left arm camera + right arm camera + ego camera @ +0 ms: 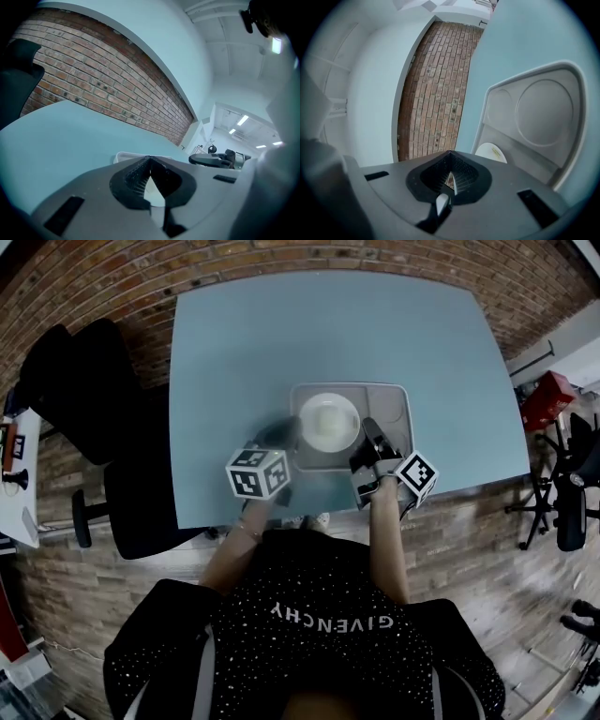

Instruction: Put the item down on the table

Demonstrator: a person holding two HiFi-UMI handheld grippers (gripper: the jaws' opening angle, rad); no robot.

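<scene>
Seemingly already down: white dish (328, 423) rests in grey moulded compartment tray (401, 399), centre frame, on pale-blue table (281, 324). I read left gripper (150, 158) and right gripper (450, 154) flanking tray, both claws pressed together, empty. I judge dish light, rigid, smooth, slippery; best pinched at rim.

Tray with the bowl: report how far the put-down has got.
Done, apparently: the tray with its white bowl lies on the blue table. In hand: nothing; left gripper and right gripper show jaws together, empty. Left: pulling both clear.
</scene>
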